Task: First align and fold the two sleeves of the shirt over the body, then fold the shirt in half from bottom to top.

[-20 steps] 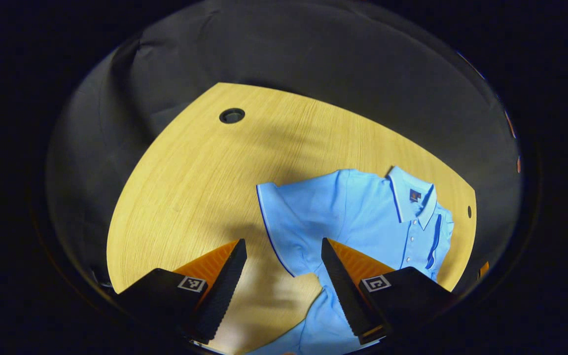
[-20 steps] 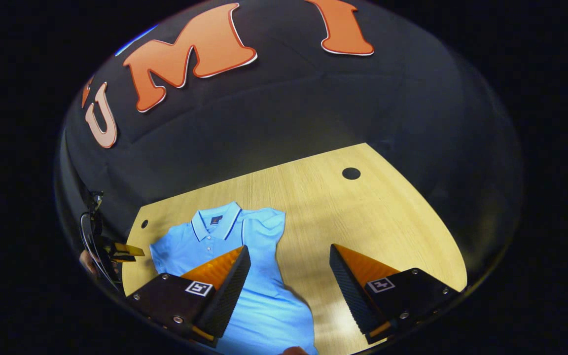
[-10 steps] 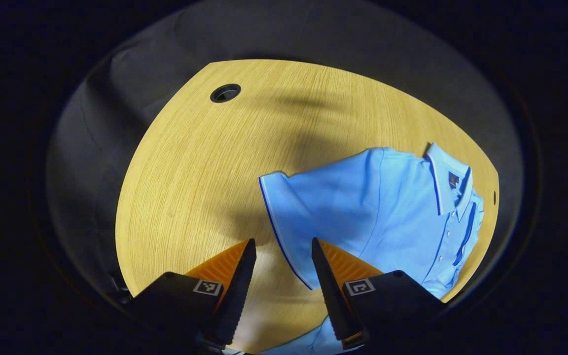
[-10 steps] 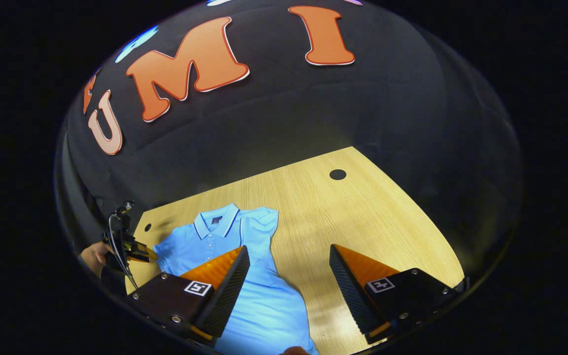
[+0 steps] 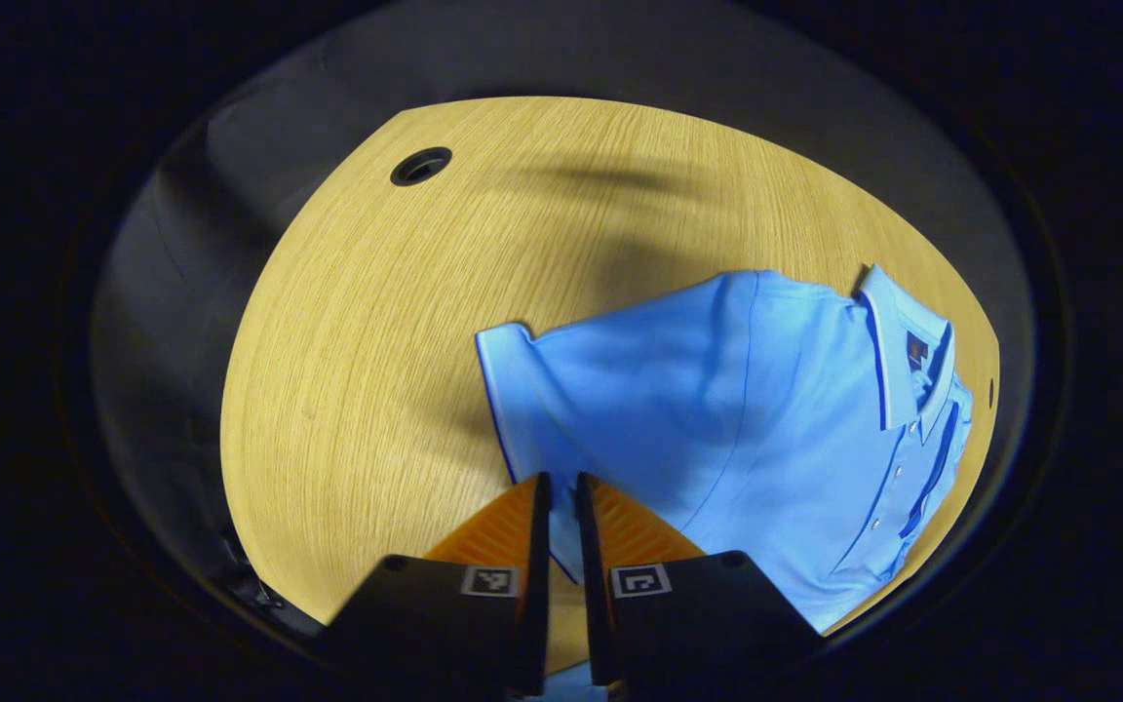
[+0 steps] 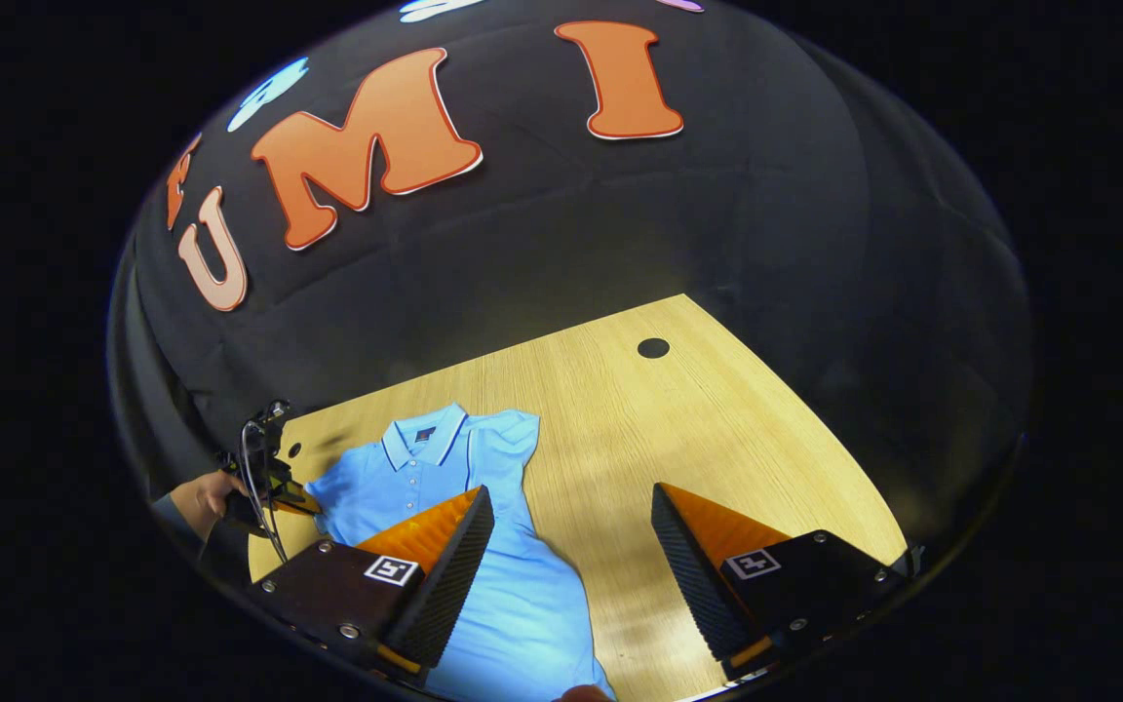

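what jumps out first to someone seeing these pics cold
A light blue polo shirt lies flat on the pale wooden table, collar toward the booth's wall. The left claw has its fingers nearly together at the shirt's sleeve hem. The right claw hangs wide open above the shirt's other side.

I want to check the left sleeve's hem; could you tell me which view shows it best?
The left gripper view: the sleeve hem lies close ahead of the left gripper. In the right gripper view that gripper covers it.
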{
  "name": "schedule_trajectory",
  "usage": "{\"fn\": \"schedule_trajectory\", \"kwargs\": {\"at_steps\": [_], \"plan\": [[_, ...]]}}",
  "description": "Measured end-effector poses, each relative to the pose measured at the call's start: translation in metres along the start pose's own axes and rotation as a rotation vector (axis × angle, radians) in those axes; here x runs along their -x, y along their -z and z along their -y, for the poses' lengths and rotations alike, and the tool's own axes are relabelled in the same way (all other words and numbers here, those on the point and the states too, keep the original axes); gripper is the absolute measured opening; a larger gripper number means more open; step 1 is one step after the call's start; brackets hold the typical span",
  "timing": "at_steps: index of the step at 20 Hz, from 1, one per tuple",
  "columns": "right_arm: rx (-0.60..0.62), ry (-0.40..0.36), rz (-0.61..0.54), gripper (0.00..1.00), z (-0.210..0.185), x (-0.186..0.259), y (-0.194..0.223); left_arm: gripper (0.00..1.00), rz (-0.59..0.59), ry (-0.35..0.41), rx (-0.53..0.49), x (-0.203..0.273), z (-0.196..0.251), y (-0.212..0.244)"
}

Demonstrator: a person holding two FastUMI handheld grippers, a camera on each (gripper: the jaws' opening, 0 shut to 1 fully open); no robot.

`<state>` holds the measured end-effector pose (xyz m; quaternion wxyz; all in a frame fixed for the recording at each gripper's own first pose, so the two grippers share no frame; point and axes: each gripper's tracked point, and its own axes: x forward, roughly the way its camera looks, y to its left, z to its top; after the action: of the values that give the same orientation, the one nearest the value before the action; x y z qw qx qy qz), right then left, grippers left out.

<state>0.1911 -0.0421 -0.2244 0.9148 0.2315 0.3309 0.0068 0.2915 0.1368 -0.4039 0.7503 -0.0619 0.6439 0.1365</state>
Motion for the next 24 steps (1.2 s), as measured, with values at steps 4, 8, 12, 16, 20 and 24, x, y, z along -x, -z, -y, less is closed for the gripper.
{"fn": "schedule_trajectory", "kwargs": {"at_steps": [4, 8, 12, 16, 20, 24], "plan": [[0.007, 0.0, 0.007, 0.98, 0.006, 0.004, 0.0, 0.15, 0.024, 0.057, 0.021, 0.004, 0.001, -0.005], [-0.006, 0.0, 0.01, 0.99, 0.011, 0.005, 0.0, 0.08, 0.058, 0.125, 0.045, -0.006, 0.004, -0.005], [-0.012, 0.004, 0.025, 0.98, 0.017, 0.01, -0.004, 0.06, 0.071, 0.185, 0.054, 0.005, 0.005, -0.006], [-0.014, 0.013, 0.031, 0.98, 0.021, 0.015, -0.004, 0.05, 0.13, 0.221, 0.021, 0.022, 0.013, -0.015], [-0.002, 0.015, 0.029, 0.99, 0.02, 0.018, -0.001, 0.03, 0.134, 0.119, 0.002, 0.018, -0.011, -0.02], [0.02, 0.02, 0.018, 0.99, 0.022, 0.02, 0.003, 0.27, 0.088, 0.103, 0.017, 0.004, -0.024, -0.011]]}}
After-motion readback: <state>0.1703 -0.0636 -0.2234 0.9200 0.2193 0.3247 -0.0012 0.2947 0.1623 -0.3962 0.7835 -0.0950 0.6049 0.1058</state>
